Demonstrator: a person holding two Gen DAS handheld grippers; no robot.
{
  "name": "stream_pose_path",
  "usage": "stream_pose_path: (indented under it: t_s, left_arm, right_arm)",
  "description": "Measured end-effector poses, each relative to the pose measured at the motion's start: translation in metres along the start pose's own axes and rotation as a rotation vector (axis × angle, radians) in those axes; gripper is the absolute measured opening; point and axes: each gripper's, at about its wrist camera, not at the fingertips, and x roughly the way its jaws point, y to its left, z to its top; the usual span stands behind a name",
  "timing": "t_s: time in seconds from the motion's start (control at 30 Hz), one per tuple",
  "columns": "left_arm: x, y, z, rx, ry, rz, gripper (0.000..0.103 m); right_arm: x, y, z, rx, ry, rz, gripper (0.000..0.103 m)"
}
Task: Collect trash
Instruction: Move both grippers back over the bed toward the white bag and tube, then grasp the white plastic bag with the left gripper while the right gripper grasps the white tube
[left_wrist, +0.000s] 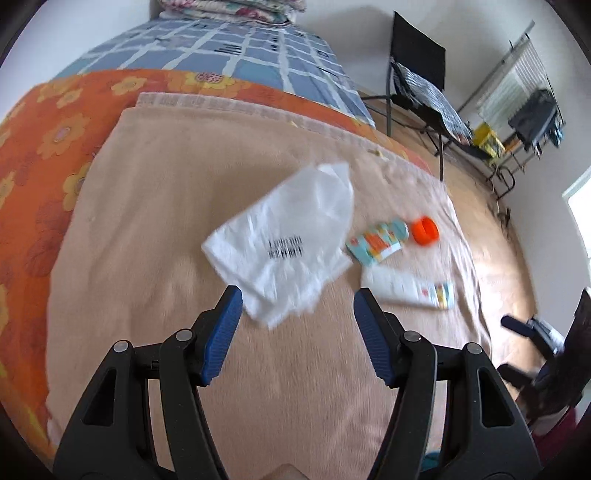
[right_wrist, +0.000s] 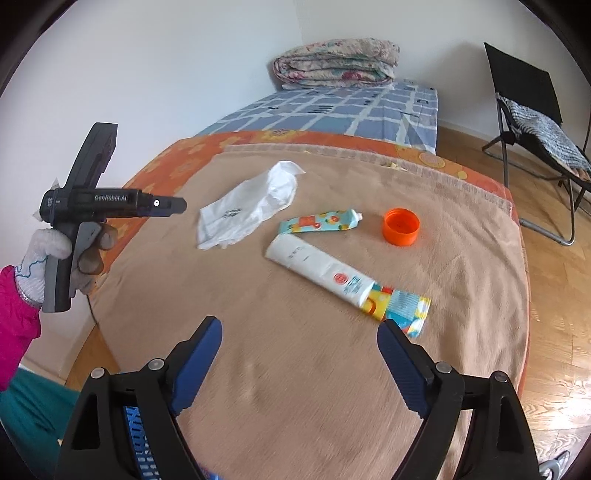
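Trash lies scattered on a tan blanket (left_wrist: 184, 221) in the left wrist view: a white plastic bag (left_wrist: 284, 236), a small colourful tube (left_wrist: 376, 240), an orange cap (left_wrist: 425, 230) and a long white tube (left_wrist: 406, 288). The left gripper (left_wrist: 297, 301) hovers wide open and empty, its left finger overlapping the bag's near corner

From the right wrist, the right gripper (right_wrist: 299, 334) also gapes wide, holding nothing, near the white tube's (right_wrist: 321, 271) crimped end; bag (right_wrist: 247, 206), small tube (right_wrist: 317, 223) and cap (right_wrist: 400, 226) lie beyond

Bare blanket (right_wrist: 295, 369) ahead, white tube (right_wrist: 325, 271) just beyond
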Motion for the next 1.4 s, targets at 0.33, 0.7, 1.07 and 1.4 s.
stream_pose_path:
  t_s: [0.33,0.7,1.07,1.4]
  left_arm:
    - [0.054,0.025,0.052,-0.063,0.001,0.002,0.065]
    - [0.094,0.039,0.064,-0.128,0.072,-0.103,0.065]
    - [0.103,-0.039,0.026,0.297,0.136,0.128,0.077]
    - [0.114,-0.052,0.015,0.328,0.095,0.239,0.074]
  right_arm:
    - [0.056,-0.034,0.022,0.086,0.059,0.034,0.088]
    - [0.085,-0.041,0.033,0.065,0.072,0.040,0.088]
    - [0.110,-0.035,0.035,0.005,0.118,0.028,0.088]
    - [0.125,-0.014,0.028,-0.118,0.162,-0.043,0.088]
